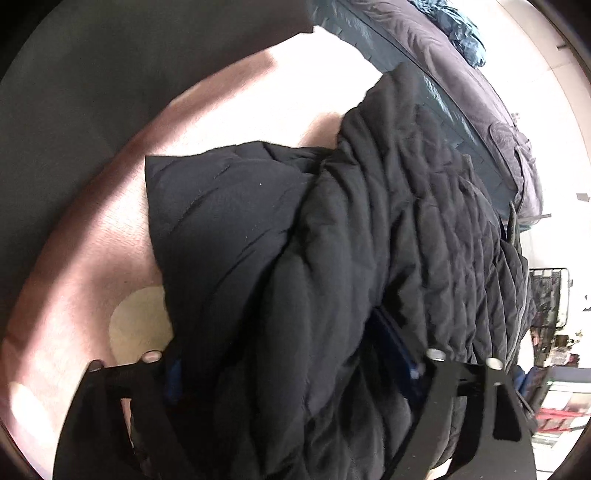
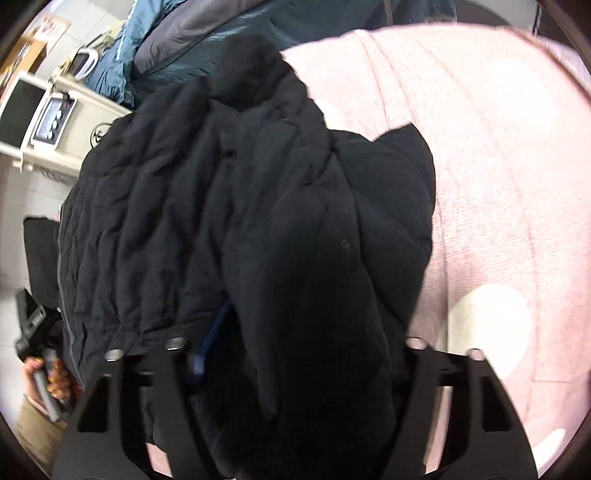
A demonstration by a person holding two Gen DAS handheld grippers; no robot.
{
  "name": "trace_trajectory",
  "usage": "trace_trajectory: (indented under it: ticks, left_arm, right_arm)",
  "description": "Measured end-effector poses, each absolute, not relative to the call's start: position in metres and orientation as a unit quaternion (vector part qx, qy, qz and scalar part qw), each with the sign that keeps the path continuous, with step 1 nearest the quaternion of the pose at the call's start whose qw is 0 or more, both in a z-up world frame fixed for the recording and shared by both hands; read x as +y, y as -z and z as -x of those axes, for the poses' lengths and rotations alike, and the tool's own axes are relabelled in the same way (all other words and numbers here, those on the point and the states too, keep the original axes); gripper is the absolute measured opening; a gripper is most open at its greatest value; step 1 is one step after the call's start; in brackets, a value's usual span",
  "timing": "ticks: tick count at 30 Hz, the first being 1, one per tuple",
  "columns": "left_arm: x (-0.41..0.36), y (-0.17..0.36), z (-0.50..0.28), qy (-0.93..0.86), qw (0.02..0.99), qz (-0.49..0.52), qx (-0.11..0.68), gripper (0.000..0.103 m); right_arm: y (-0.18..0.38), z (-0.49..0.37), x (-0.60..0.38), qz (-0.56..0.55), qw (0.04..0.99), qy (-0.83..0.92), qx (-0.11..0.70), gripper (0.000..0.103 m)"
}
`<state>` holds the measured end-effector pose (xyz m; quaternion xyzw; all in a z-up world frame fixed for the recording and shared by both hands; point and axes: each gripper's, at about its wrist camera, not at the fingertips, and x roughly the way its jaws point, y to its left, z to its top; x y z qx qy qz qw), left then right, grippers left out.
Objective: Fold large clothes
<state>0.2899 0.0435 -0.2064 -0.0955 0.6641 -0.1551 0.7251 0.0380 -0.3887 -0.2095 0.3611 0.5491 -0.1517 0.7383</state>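
Left hand-held gripper [image 1: 295, 373] clamped on a thick bunch of black coat [image 1: 332, 240], fingers spread around the padding. Right hand-held gripper [image 2: 295, 354] likewise grasping the coat [image 2: 240, 203], filling frame centre. Coat bunched and partly lifted over the pink bed [image 2: 498, 166], seemingly doubled lengthwise. Fold judged midway: halves gathered, not yet laid flat or squared. One black coat in hand; upper left of right view, a pile [image 2: 192, 33] of teal and grey garments, apparently three, still unfolded. One hand [image 2: 48, 373] at lower left.
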Motion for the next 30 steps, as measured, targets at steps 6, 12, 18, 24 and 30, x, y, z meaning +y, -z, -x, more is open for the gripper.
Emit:
trace_trajectory:
  ticks: [6, 12, 18, 24, 30]
  left_arm:
    - [0.026, 0.161, -0.262, 0.165, 0.768, 0.013, 0.619, 0.043]
    - [0.032, 0.115, -0.233, 0.217, 0.782, 0.024, 0.584, 0.031]
    - [0.045, 0.085, -0.175, 0.247, 0.78, 0.015, 0.575, 0.03]
    - [0.059, 0.094, -0.124, 0.245, 0.769, 0.0, 0.59, 0.029]
    - [0.008, 0.065, -0.103, 0.284, 0.784, -0.071, 0.547, 0.027]
  right_arm:
    - [0.172, -0.035, -0.361, -0.271, 0.767, 0.157, 0.561, 0.026]
    - [0.122, -0.012, -0.335, -0.267, 0.792, 0.159, 0.525, 0.021]
    - [0.089, 0.034, -0.298, -0.259, 0.796, 0.153, 0.525, 0.02]
    - [0.077, 0.091, -0.263, -0.246, 0.792, 0.156, 0.537, 0.019]
    - [0.054, 0.114, -0.258, -0.221, 0.803, 0.174, 0.526, 0.018]
